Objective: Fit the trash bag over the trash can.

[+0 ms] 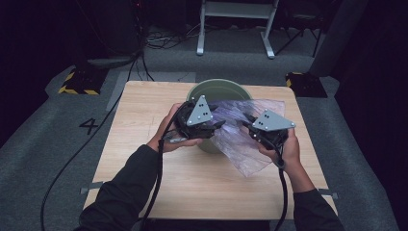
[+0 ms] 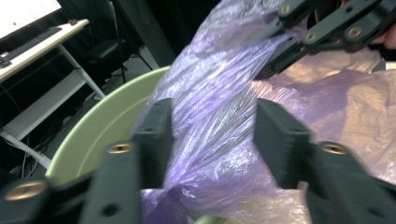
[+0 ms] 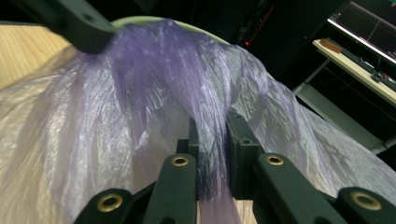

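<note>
A thin purple plastic bag (image 1: 240,147) lies draped over a pale green bucket (image 1: 216,89) at the table's middle back, and it spills onto the wood to the right. My right gripper (image 3: 212,130) is shut on a bunched fold of the bag (image 3: 154,84), with the bucket rim (image 3: 140,19) beyond. My left gripper (image 2: 212,121) is open, its jaws wide on either side of a gathered ridge of the bag (image 2: 219,93) above the bucket (image 2: 93,140). Seen from above, the left gripper (image 1: 217,126) and right gripper (image 1: 248,126) face each other closely over the bag.
The wooden table (image 1: 144,159) has bare room in front and to the left. Behind it on the floor stand a white desk frame (image 1: 235,24), loose cables (image 1: 163,41) and two yellow-and-black striped bases (image 1: 77,82). Cables trail from both grippers off the near edge.
</note>
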A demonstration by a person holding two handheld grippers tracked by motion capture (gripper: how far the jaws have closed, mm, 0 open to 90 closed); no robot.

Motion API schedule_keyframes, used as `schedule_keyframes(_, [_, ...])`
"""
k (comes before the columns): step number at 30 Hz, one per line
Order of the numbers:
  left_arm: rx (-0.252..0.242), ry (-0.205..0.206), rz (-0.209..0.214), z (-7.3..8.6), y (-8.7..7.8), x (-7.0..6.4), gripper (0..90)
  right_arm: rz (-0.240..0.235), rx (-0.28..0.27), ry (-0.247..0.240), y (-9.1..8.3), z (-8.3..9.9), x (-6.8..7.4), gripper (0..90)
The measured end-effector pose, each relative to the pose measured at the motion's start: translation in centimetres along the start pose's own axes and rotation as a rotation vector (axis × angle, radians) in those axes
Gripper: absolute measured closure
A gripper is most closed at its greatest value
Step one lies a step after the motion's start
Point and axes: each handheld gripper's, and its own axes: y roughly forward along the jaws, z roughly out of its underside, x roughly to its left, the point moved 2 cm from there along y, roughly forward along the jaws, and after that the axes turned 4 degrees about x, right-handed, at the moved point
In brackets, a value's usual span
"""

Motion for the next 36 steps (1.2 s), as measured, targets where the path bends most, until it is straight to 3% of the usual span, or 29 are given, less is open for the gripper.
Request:
schedule_keyframes(2, [0.017, 0.024, -0.026, 0.2, 0.0, 0.2, 68.9, -0.001, -0.015, 0.006, -0.3, -0.2, 0.2, 75.1])
schedule_keyframes(7, [0.045, 0.030, -0.058, 0.6, 0.0, 0.9, 88.9, -0.005, -0.050, 0.023, -0.9, -0.5, 0.4, 63.2])
schedule_keyframes(13, [0.058, -0.010, -0.062, 1.7, 0.0, 2.1, 89.8, -0.030, -0.087, 0.029, -2.0, -0.7, 0.5, 53.7])
schedule_keyframes(14, [0.029, -0.043, -0.044, 1.9, -0.3, 2.4, 88.4, -0.034, -0.089, 0.036, -2.2, -0.7, 0.5, 54.8])
schedule_keyframes(16, [0.006, -0.051, -0.024, 1.9, -0.5, 2.3, 75.3, -0.043, -0.073, 0.024, -2.2, -0.6, 0.6, 64.2])
schedule_keyframes(18, [-0.027, -0.052, 0.012, 1.6, -1.3, 1.7, 54.3, -0.050, -0.044, 0.004, -1.9, -0.5, 0.7, 76.6])
schedule_keyframes(20, [-0.055, -0.049, 0.087, 1.3, -1.9, 0.7, 37.9, -0.051, -0.035, 0.000, -1.5, -0.3, 0.8, 84.5])
schedule_keyframes(21, [-0.064, -0.041, 0.094, 1.2, -2.2, 0.3, 28.2, -0.061, -0.033, 0.002, -1.4, -0.2, 0.8, 86.6])
schedule_keyframes(24, [-0.084, 0.007, 0.122, 0.9, -2.7, -1.4, 20.3, -0.067, -0.034, 0.011, -1.2, -0.3, 0.9, 87.2])
schedule_keyframes(26, [-0.070, 0.023, 0.123, 0.9, -2.6, -1.8, 18.0, -0.072, -0.039, 0.015, -1.1, -0.5, 0.9, 87.1])
schedule_keyframes(27, [-0.032, 0.049, 0.103, 0.8, -2.1, -2.5, 18.0, -0.072, -0.042, 0.019, -1.1, -0.6, 0.8, 87.1])
schedule_keyframes(29, [0.002, 0.057, 0.065, 0.9, -1.7, -2.7, 20.8, -0.075, -0.049, 0.028, -1.1, -0.9, 0.8, 87.1])
schedule_keyframes(32, [0.025, 0.068, 0.022, 1.1, -1.4, -2.6, 37.3, -0.084, -0.071, 0.036, -1.4, -1.4, 0.7, 87.1])
schedule_keyframes(34, [0.025, 0.065, 0.021, 1.2, -1.4, -2.5, 50.0, -0.088, -0.078, 0.035, -1.6, -1.5, 0.7, 86.7])
schedule_keyframes(35, [0.030, 0.063, 0.019, 1.3, -1.4, -2.2, 50.0, -0.088, -0.081, 0.034, -1.6, -1.6, 0.7, 86.0])
schedule_keyframes(36, [0.046, 0.078, 0.014, 1.5, -1.4, -1.9, 65.0, -0.098, -0.089, 0.039, -1.7, -1.8, 0.8, 84.4])
